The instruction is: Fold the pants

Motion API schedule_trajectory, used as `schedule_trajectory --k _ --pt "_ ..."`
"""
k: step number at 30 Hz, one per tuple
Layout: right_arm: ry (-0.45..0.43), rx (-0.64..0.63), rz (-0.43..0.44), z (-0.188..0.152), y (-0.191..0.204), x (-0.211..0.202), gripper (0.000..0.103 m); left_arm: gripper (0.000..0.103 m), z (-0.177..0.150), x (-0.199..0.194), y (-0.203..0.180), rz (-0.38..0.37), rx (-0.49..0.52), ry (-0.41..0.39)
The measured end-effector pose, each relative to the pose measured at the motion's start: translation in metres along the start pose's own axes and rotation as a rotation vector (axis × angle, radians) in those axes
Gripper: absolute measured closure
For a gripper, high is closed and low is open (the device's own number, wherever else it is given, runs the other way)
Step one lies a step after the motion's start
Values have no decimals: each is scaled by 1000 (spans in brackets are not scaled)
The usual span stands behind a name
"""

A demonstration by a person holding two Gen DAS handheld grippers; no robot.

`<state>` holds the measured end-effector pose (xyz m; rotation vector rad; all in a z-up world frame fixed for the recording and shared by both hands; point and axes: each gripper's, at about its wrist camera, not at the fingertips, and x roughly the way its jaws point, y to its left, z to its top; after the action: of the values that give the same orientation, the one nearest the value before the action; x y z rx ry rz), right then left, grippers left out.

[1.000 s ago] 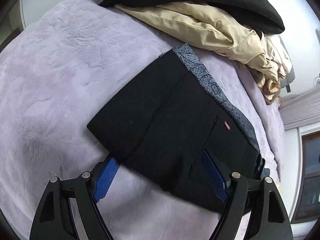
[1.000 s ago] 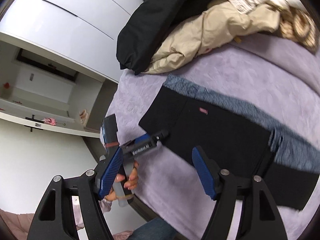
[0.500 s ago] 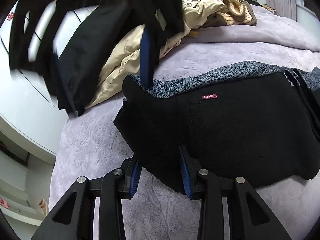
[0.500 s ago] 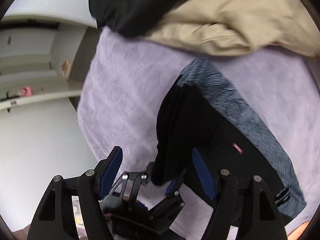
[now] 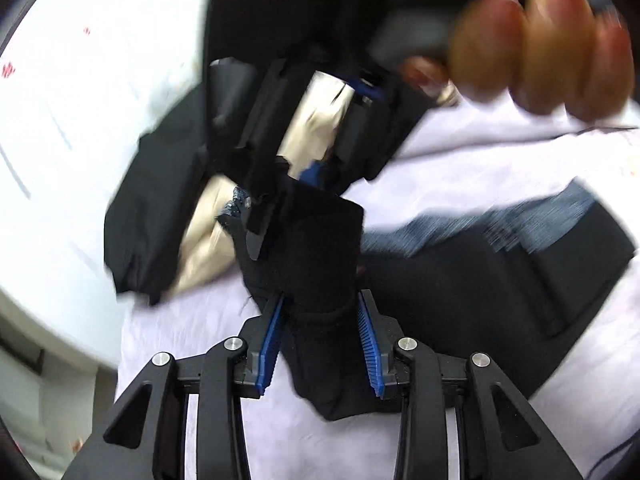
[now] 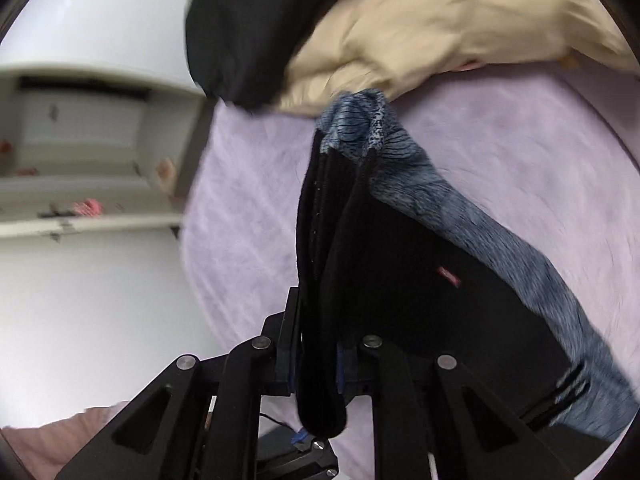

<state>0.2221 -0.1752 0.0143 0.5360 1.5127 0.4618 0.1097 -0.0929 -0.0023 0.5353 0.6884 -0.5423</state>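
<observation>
The black pants (image 5: 460, 280) with a blue-grey patterned waistband lie folded on the lilac bedspread (image 5: 480, 168). My left gripper (image 5: 320, 336) is shut on a bunched end of the pants and lifts it. My right gripper (image 6: 316, 364) is shut on the same end of the pants (image 6: 400, 280), which stands up between its fingers. The right gripper (image 5: 316, 120) shows just beyond the lifted fabric in the left wrist view, with the person's fingers (image 5: 540, 40) above it. The image is motion-blurred.
A beige garment (image 6: 440, 28) and a black garment (image 6: 248, 28) are piled at the far edge of the bedspread (image 6: 248, 216). White cabinets and shelves (image 6: 80, 140) stand to the left of the bed.
Both grippers have closed on the near end of the pants and raised it off the bed. One second ago both were open above the flat pants.
</observation>
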Motion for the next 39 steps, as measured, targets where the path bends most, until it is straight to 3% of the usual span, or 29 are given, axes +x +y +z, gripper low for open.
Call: schedule_trajectory --k 5,10,15,20,22,23,27,28,29,30,31,33,34,35,36,38,39 --pt "-256 80 198 -78 -64 -102 89 66 50 -44 -63 -121 46 -83" --pt "-434 167 262 -165 -148 -172 89 66 78 -58 -156 -252 151 -111" --pt "-493 338 250 -235 -253 -175 89 66 65 -27 -262 -358 330 -31" --pt "-459 481 188 -273 -330 -143 89 66 43 17 -312 -409 352 149" --pt "-438 506 191 -282 -346 -128 89 66 36 19 -312 -418 346 190" --pt "-442 515 215 -286 -351 -129 89 59 34 14 -307 -427 343 194" --pt "-481 529 273 -291 -354 -132 78 56 40 -19 -266 -470 272 163" --pt "-483 517 286 -289 -352 -135 64 54 44 -23 -263 -463 255 156" --pt "-487 504 289 -288 -350 -138 46 34 48 -25 -247 -428 216 148" --pt "-489 485 287 -284 -346 -140 38 19 52 -22 -234 -392 178 144" --pt "-485 466 279 -278 -342 -141 33 19 56 -17 -214 -344 115 142" --pt "-464 449 267 -266 -339 -135 35 19 59 11 -176 -244 -4 206" --pt "-441 452 257 -259 -338 -129 46 19 58 24 -167 -205 -29 243" --pt "-404 462 222 -254 -339 -122 75 19 53 43 -153 -162 -74 298" --pt "-380 465 175 -257 -338 -120 86 19 48 56 -145 -154 -110 344" --pt "-389 434 112 -259 -324 -127 90 19 32 80 -131 -180 -206 478" --pt "-397 419 99 -260 -317 -132 90 19 29 82 -129 -214 -243 499"
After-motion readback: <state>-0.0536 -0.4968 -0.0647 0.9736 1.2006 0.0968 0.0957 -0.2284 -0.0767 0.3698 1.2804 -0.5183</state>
